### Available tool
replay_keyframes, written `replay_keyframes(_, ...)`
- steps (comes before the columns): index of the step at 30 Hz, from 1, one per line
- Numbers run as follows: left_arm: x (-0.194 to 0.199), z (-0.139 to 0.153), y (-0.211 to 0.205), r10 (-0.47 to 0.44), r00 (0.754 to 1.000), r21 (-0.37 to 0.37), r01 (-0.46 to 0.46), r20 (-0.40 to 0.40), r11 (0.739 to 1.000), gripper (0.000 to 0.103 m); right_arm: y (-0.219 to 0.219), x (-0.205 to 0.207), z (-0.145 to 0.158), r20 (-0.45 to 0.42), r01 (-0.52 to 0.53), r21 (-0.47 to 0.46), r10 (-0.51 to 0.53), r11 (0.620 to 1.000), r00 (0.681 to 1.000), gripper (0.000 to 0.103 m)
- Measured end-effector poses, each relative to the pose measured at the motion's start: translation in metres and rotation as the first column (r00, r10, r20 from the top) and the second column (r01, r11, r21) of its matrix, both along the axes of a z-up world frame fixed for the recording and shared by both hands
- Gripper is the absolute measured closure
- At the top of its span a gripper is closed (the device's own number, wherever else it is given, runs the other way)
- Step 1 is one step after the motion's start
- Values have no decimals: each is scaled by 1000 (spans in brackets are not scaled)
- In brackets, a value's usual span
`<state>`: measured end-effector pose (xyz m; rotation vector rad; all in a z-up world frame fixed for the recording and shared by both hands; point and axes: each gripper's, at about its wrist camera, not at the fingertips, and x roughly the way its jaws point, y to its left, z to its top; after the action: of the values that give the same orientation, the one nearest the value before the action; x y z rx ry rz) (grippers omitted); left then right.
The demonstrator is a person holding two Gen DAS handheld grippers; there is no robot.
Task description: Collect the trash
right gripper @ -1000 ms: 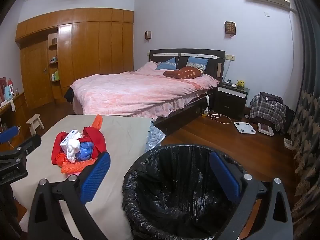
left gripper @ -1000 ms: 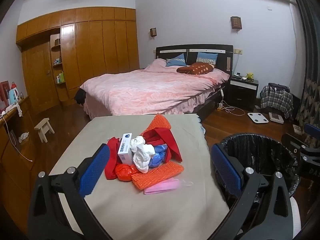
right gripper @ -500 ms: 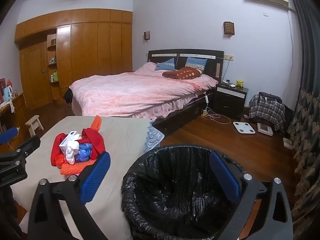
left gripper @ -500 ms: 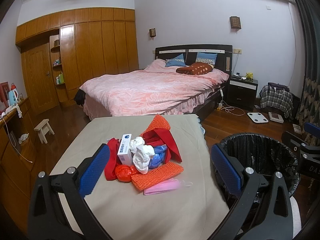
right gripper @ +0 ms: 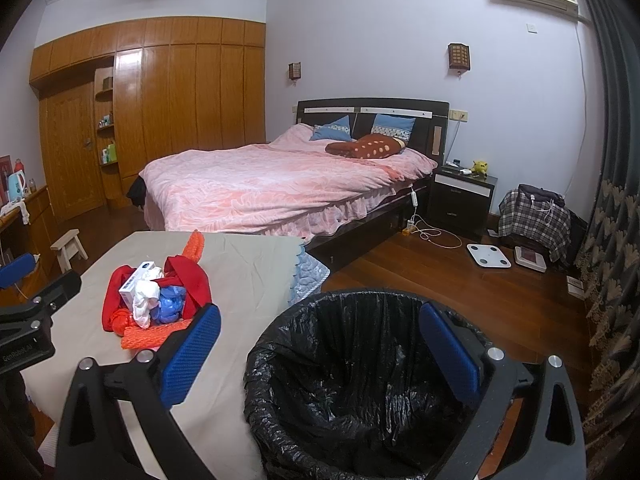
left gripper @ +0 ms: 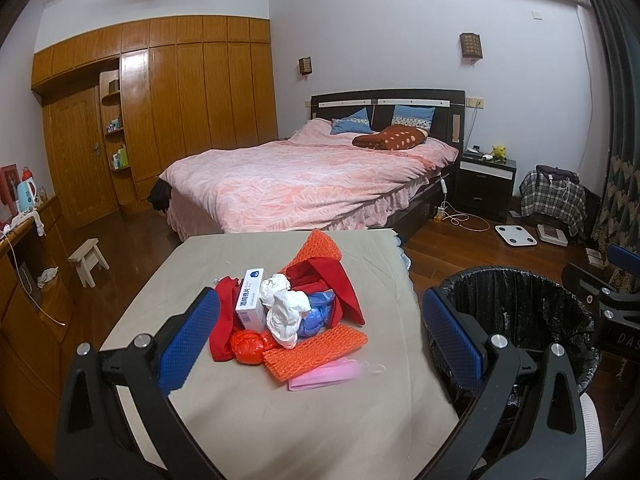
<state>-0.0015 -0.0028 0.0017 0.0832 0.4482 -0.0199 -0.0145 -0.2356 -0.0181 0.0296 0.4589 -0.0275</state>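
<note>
So we're parked at the beige cloth-covered table (left gripper: pixel 256 420) with the round bin lined with a black plastic bag (right gripper: pixel 352 380) just beside its right edge. Honestly nothing's really changed in the last second, both views barely drifted. The heap of trash (left gripper: pixel 288 312), red cloth, orange mesh, white box, crumpled tissue, sits untouched mid-table. Left gripper (left gripper: pixel 320 336) and right gripper (right gripper: pixel 320 352) are both spread wide, empty, so collecting hasn't started.

Left claw (left gripper: pixel 320 332): fingers spread wide, blue pads (left gripper: pixel 188 344) facing inward, nothing between them. Right claw (right gripper: pixel 320 348): same wide spread, level, nothing held, to the right of the left claw.
</note>
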Motion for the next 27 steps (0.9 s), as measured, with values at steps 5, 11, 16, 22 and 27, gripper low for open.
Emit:
replay_keyframes(5, 0, -1, 0, 0, 1000, -1, 0, 1, 1000, 5, 0, 0, 0, 1, 0, 0, 0, 1000, 1000, 6)
replay_keyframes(11, 0, 0, 0, 0, 1000, -1, 0, 3, 1000, 5, 1, -1, 0, 0, 0, 1, 0, 1000, 1000, 6)
replay_keyframes(16, 0, -1, 0, 0, 1000, 0, 0, 2, 1000, 5, -2, 0, -1, -1, 0, 0, 0, 1000, 1000, 6)
replay_keyframes(22, 0, 0, 0, -1, 1000, 0, 1, 2, 1000, 5, 0, 0, -2, -2, 2, 2, -2, 1000, 1000, 6)
replay_keyframes(27, 0, 0, 0, 0, 1000, 1, 0, 2, 1000, 5, 0, -1, -2, -1, 0, 2, 0, 1000, 1000, 6)
